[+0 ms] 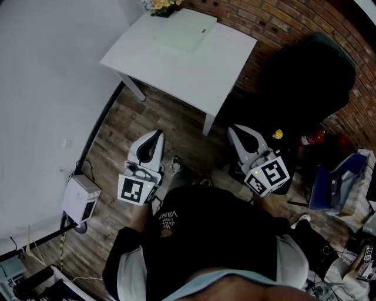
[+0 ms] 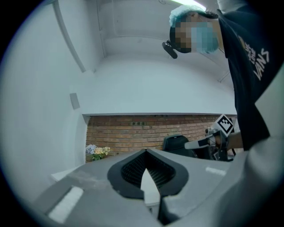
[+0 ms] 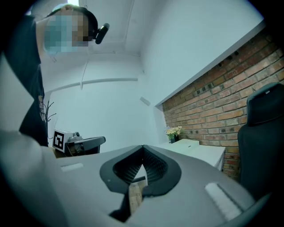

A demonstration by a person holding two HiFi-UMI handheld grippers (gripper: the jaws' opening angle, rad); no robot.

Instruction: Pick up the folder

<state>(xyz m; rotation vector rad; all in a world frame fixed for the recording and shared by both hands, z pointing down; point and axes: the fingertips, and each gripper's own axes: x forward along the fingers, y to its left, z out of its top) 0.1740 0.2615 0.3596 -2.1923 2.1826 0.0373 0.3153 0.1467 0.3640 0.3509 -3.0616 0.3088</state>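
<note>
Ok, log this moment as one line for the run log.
stage: folder not yet approached | left gripper: shut, empty | right gripper: shut, empty | folder: flat on table, near flowers

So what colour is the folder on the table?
Pale green. The folder lies flat on the white table; it shows best in the head view.

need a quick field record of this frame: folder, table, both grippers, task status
folder: pale green, lying flat on the far part of the table, beside the flowers
table: white, next to the brick wall
left gripper: jaws shut, empty, held short of the table
right gripper: jaws shut, empty, held short of the table
status: folder untouched, not yet picked up
</note>
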